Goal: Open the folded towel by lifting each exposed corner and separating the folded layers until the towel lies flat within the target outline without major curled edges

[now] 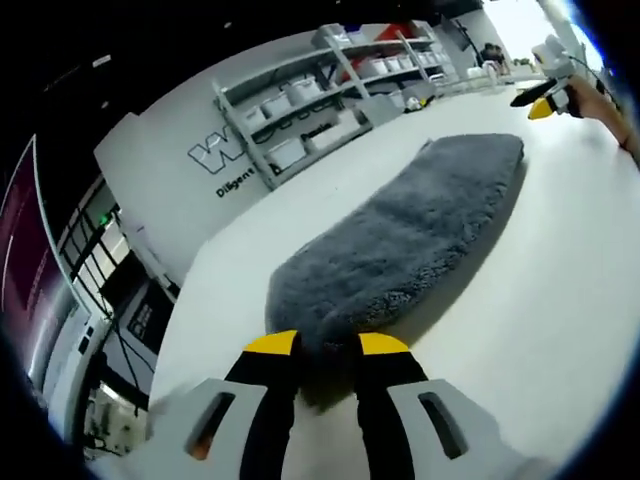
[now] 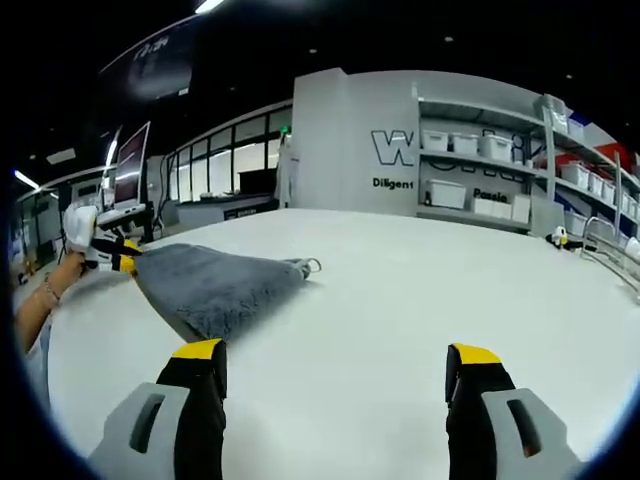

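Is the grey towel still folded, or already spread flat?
Folded: the towel lies as a thick, narrow pad on the table.

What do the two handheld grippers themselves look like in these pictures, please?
Both match. The left gripper and the right gripper each have two black jaws with yellow tips, rising from light grey housings with slot-shaped cut-outs. Seen in the right gripper view, the hand holding the left gripper wears a thin bracelet at the wrist. No cables are visible.
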A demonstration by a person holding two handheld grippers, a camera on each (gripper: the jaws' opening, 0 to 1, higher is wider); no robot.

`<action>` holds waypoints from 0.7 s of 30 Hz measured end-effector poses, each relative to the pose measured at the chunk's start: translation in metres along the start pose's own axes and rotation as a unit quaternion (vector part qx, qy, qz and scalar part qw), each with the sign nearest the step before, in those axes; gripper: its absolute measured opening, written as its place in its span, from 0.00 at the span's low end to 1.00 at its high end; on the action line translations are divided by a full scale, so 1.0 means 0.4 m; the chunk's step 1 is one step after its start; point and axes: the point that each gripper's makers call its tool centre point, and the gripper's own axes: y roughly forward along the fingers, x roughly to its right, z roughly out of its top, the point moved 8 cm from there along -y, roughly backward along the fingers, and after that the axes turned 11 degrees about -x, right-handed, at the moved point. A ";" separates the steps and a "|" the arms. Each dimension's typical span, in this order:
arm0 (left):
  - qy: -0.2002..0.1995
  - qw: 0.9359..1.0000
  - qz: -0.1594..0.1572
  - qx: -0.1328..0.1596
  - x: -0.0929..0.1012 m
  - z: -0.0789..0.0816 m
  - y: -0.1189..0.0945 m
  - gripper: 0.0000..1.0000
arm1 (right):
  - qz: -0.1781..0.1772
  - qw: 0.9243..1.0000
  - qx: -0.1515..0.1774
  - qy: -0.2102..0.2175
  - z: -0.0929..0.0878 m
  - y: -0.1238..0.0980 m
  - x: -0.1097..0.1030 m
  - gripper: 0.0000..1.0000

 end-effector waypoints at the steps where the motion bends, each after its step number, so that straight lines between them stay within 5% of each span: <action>1: -0.008 1.000 -0.008 0.002 -0.001 0.002 -0.010 0.28 | 0.000 1.000 -0.001 0.001 -0.001 -0.001 0.000 0.92; 7: -0.060 0.996 -0.048 0.053 0.016 0.015 -0.060 0.46 | 0.001 1.000 -0.002 0.002 0.000 0.002 0.003 0.92; 12: -0.105 0.989 -0.063 0.077 0.019 0.022 -0.084 0.74 | 0.001 1.000 -0.004 0.002 -0.004 0.001 0.000 0.92; 14: -0.109 0.989 -0.067 0.078 0.029 0.024 -0.089 0.82 | 0.000 1.000 -0.004 0.002 -0.006 -0.002 -0.001 0.92; 16: -0.071 0.990 -0.072 0.100 0.047 0.037 -0.098 0.88 | 0.000 1.000 -0.005 0.002 -0.006 -0.002 0.000 0.92; 21: -0.104 0.983 -0.090 0.122 0.087 0.048 -0.123 0.96 | 0.002 1.000 -0.004 0.004 -0.008 -0.003 -0.002 0.92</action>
